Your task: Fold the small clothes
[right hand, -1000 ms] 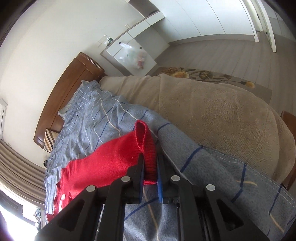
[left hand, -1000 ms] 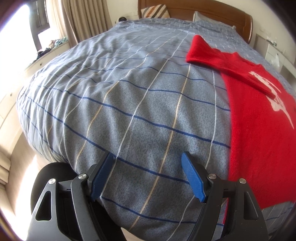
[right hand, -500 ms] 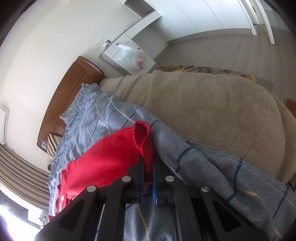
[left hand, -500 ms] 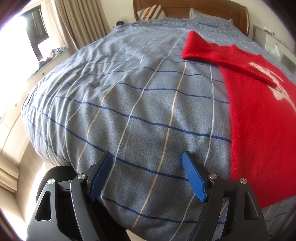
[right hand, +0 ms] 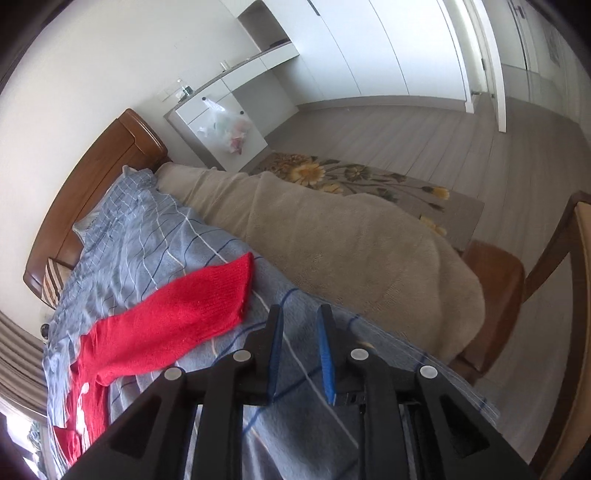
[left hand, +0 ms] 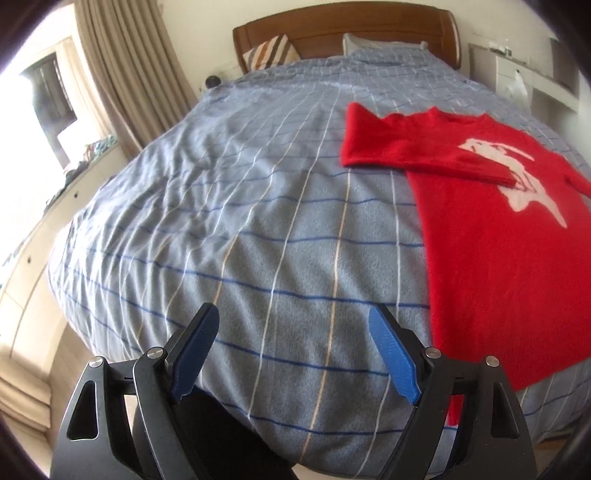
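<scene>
A red sweater (left hand: 491,229) with a white print lies flat on the blue checked bedspread (left hand: 258,206), at the right in the left wrist view. Its left sleeve (left hand: 417,155) is folded across the chest. My left gripper (left hand: 295,325) is open and empty above the bedspread, left of the sweater's hem. In the right wrist view the other sleeve (right hand: 184,314) lies stretched out on the bedspread (right hand: 147,251). My right gripper (right hand: 300,321) is slightly open and empty, just right of the sleeve cuff, not touching it.
A wooden headboard (left hand: 369,33) and pillows stand at the far end. A beige blanket (right hand: 351,251) hangs over the bed's right side. A wooden chair (right hand: 517,280), flowered rug (right hand: 369,177) and white cabinet (right hand: 218,122) stand beyond. Curtains (left hand: 125,70) hang at left.
My right gripper has opened and let go of the sleeve cuff, which now lies flat on the bedspread. The left gripper has risen and tilted back, showing more of the bed.
</scene>
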A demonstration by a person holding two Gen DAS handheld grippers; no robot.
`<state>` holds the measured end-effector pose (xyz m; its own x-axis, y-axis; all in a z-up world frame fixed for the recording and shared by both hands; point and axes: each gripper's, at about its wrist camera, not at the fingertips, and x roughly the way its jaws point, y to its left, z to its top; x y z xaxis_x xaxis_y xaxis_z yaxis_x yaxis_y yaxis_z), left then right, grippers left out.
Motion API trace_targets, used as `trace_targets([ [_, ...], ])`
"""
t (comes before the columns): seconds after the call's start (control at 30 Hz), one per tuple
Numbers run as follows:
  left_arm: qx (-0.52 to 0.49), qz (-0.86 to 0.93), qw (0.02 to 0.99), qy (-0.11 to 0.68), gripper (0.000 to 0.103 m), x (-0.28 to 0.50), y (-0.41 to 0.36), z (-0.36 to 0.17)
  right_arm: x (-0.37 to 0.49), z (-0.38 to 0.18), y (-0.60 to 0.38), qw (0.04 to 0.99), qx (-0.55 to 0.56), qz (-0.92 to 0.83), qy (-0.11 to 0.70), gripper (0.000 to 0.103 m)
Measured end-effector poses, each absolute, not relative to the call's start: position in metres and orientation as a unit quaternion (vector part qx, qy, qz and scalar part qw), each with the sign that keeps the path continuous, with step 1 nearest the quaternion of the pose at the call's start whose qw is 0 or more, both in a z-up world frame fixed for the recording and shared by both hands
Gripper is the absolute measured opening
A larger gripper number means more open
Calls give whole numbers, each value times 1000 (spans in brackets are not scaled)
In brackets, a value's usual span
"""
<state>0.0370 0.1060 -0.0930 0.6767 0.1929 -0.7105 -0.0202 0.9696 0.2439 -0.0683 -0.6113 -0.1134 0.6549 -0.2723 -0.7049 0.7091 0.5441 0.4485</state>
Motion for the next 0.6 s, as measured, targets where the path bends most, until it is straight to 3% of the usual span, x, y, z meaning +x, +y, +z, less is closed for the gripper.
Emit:
trace_targets([
  [0.13,174,-38,919,351,89,57,64,-64,-84,-93,-558,864,324,-267,278,51],
  [0.3,293,-162,886,321,86,95,-10,-61,-73,-99,-470,898,274,-179,295,51],
  [0.4,341,-190,857,336,74,126,-48,-79,-63,-102,-428,914,240,-134,299,51],
  [0.57,413,-227,812,345,71,157,-97,-111,-51,-97,-396,933,173,-95,300,51],
  [0.6,418,-226,807,350,56,163,-100,-116,-51,-98,-396,934,172,-93,301,52],
])
